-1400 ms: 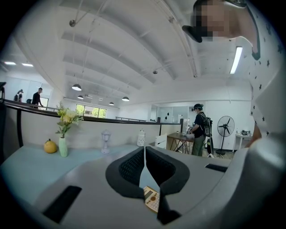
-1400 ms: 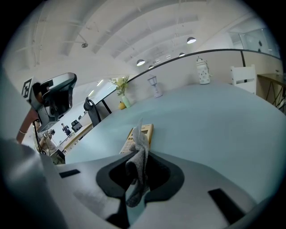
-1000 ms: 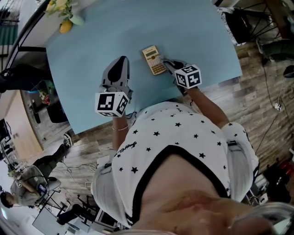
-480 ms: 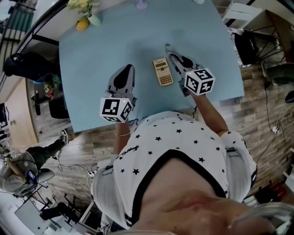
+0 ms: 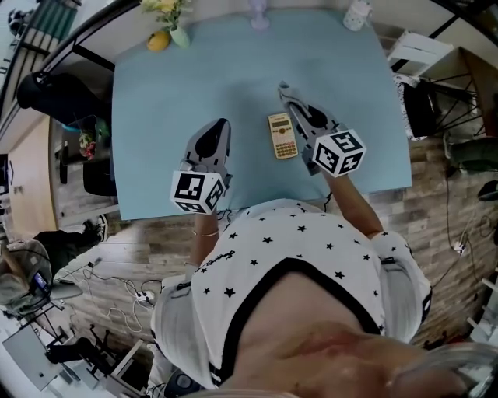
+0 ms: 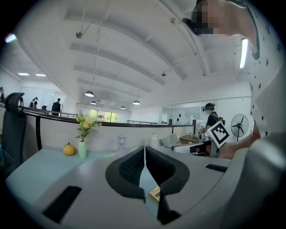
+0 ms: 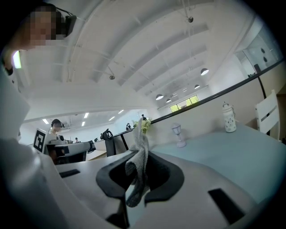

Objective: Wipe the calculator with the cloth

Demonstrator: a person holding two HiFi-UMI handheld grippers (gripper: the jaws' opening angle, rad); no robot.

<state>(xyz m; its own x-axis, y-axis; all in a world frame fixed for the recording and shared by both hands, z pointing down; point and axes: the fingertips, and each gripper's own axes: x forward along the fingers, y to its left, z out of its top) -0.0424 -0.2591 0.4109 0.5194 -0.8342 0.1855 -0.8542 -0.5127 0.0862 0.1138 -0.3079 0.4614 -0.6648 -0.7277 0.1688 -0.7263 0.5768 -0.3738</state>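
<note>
The right tool [image 7: 138,156] pinches the grey cloth [image 7: 143,136], which hides its tips. The left tool [image 6: 144,156], pressed together, covers all but a corner of the calculator [image 6: 155,193] on the table [image 5: 156,93].

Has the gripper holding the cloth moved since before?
Yes. The right gripper, shut on the grey cloth, went farther across the light blue table, past the far end of the tan calculator.

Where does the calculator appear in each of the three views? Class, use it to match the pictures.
Head view: the calculator lies on the blue table, just above the picture's centre.
Left gripper view: only one corner shows, low centre.
Right gripper view: not in it.
Shared landmark: the white jar at the table's far edge.
</note>
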